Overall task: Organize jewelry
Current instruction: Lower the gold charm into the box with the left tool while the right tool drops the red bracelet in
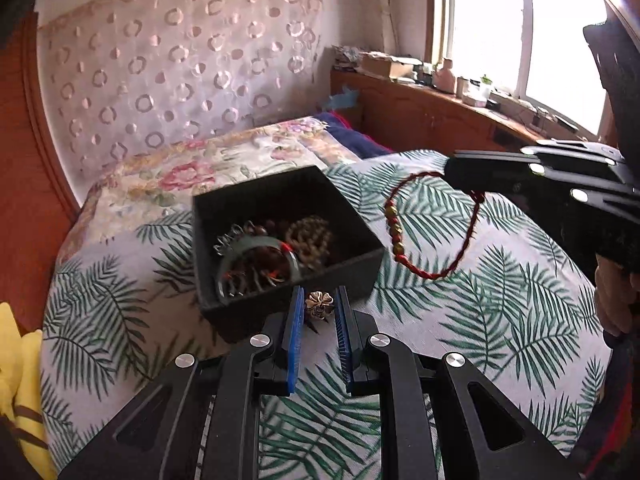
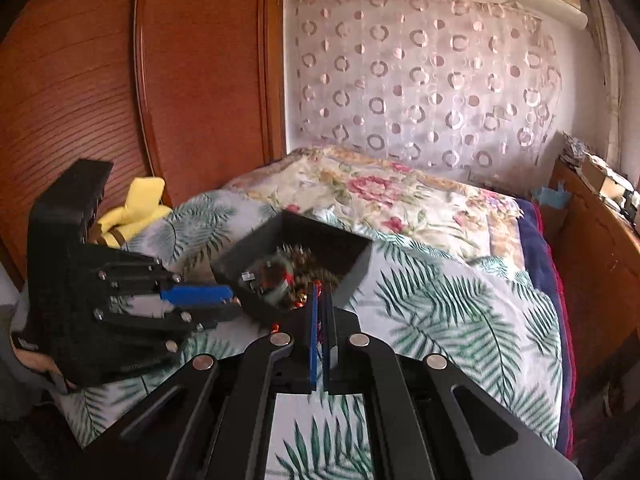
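Left wrist view: your right gripper (image 1: 460, 178) pinches red bracelet (image 1: 434, 228), loop hanging down; left gripper (image 1: 319, 308) clamps flower ring (image 1: 319, 305), face up, beside black box (image 1: 280, 196).

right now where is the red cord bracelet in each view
Left wrist view: the red cord bracelet hangs right of centre from the right gripper.
Right wrist view: only a red glimpse between the shut gripper's fingers.
Shared landmark: the black box on the leaf-print bedspread.

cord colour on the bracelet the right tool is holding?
Red cord with a run of gold-toned beads; clearest in the left wrist view.
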{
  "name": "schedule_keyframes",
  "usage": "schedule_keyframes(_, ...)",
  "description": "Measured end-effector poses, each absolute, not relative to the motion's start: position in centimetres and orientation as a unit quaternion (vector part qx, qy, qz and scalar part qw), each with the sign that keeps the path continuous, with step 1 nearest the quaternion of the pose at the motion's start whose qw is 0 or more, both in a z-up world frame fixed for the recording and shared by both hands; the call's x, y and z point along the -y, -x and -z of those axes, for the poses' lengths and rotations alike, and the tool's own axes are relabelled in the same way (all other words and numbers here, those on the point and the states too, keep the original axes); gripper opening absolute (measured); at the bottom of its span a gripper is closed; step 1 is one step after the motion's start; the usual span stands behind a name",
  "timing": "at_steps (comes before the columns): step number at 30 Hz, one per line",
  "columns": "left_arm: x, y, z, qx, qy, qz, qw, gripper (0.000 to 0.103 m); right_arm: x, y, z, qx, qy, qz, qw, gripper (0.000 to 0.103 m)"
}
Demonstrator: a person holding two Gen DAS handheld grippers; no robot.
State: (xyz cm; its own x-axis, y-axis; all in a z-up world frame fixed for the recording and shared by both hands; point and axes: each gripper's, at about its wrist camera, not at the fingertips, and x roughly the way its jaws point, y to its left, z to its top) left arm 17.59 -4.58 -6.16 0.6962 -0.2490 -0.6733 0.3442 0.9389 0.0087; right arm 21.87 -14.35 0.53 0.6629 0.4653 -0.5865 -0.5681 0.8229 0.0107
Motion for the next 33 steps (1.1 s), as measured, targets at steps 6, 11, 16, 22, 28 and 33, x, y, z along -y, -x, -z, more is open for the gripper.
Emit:
schedule_keyframes(6,3.4,-18.6,5.0,-0.348,-0.057,0.15,0.924,0.014,12.5,-24.2,-1.1,-0.295,0.088,-0.286,0.907,0.002)
schedule_keyframes(11,2.5,-19.5,4.0,-0.34,-0.054,0.138,0.929,0.014,11.5,-26.7,0.3,-0.319,0.079,-0.285,0.901,0.002)
schedule_keyframes(16,2.0,-20.6,3.8,-0.34,-0.054,0.129,0.93,0.014,10.6,-28.1,1.5,-0.333,0.069,-0.291,0.894,0.002)
schedule_keyframes(22,1.8,-22.2,4.2,-0.347,-0.052,0.122,0.928,0.014,10.0,-28.6,2.1,-0.337,0.076,-0.288,0.893,0.004)
schedule_keyframes(28,1.9,-23.8,4.6,-0.35,-0.053,0.118,0.928,0.015,10.2,-28.7,2.0,-0.338,0.074,-0.287,0.893,0.004)
schedule_keyframes(33,2.0,-24.4,4.7,-0.349,-0.051,0.118,0.928,0.015,11.5,-28.0,1.9,-0.333,0.065,-0.281,0.898,0.004)
